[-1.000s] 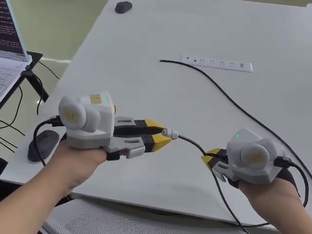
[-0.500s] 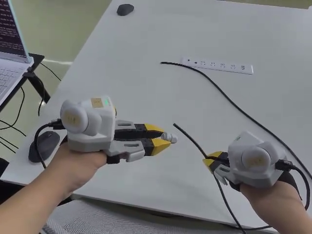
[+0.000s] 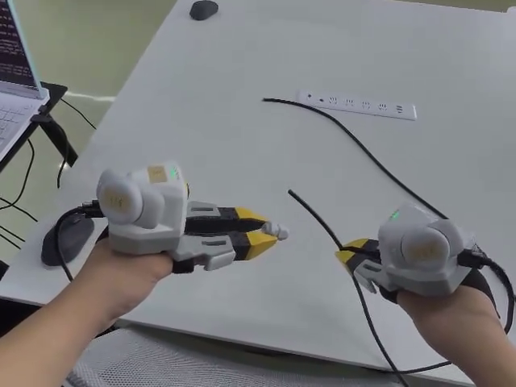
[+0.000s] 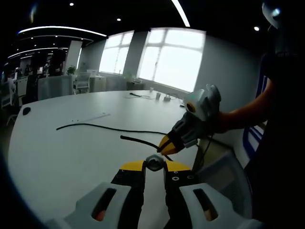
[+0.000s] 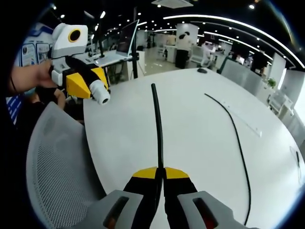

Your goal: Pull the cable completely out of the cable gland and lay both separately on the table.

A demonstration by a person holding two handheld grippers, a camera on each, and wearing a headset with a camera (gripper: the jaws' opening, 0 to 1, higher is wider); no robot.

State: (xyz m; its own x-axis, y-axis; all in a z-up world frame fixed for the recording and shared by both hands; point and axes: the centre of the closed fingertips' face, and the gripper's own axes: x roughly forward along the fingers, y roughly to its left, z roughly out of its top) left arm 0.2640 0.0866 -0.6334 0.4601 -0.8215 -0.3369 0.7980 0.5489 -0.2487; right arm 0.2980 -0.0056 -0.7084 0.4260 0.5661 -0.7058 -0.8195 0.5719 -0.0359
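White power strip beyond the held cable — mouse farther.

I'm working in an open-plan office. I see a laptop, a mesh chair, strip lights and large windows.

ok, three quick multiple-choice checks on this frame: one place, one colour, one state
1. Where is the cable gland?
A) lying on the table
B) held by the left gripper
C) threaded on the cable

2. What colour is the gland?
A) white
B) black
C) yellow

3. What is the state of the cable in the right gripper?
A) running through the gland
B) free end fully out of the gland
C) half inside the gland

Answers:
1 B: the gland sits at the left gripper's tips, off the table.
2 A: it shows white against the yellow tips.
3 B: there is open space between the cable's end and the gland.
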